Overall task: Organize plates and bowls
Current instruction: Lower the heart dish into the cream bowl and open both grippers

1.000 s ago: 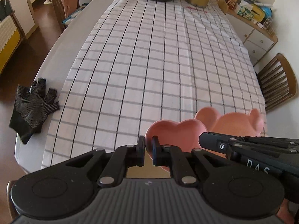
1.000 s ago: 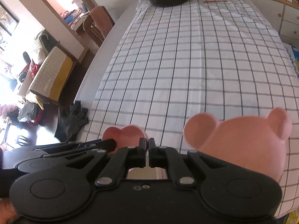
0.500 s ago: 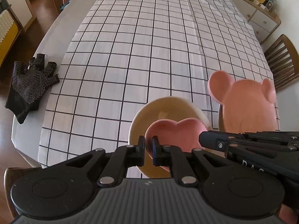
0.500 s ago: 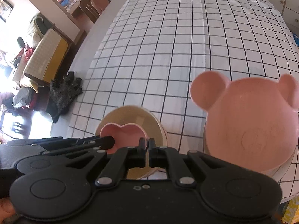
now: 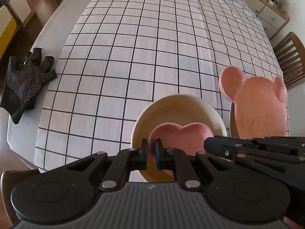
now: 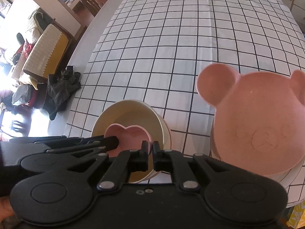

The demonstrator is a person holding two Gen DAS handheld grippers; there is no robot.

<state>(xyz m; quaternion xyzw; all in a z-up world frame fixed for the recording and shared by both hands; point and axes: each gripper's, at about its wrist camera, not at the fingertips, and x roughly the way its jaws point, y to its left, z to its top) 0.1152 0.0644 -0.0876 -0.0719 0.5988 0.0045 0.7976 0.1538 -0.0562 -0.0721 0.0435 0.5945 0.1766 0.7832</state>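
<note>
A pink heart-shaped bowl (image 5: 181, 135) sits low inside a cream bowl (image 5: 171, 99) near the table's front edge. My left gripper (image 5: 151, 143) is shut on the heart bowl's near rim. The right gripper (image 6: 150, 147) pinches the heart bowl's (image 6: 129, 135) right rim, and its jaws are opening slightly with the rim still between them. The cream bowl (image 6: 125, 106) looks nested in another bowl. To the right, a pink bear-shaped plate (image 6: 257, 124) lies on a white plate (image 6: 291, 177); it shows in the left wrist view too as the bear plate (image 5: 257, 110).
A black dotted glove (image 5: 24, 80) lies at the table's left edge. The checked tablecloth (image 5: 152, 47) runs far ahead. A wooden chair (image 5: 289, 57) and a cabinet (image 5: 270, 13) stand on the right, and a yellow-cushioned bench (image 6: 45, 49) stands left of the table.
Both grippers sank and tipped downward with the heart bowl. The cream bowl came into view beneath it, and the heart bowl now sits inside it. The bear plate stayed put.
</note>
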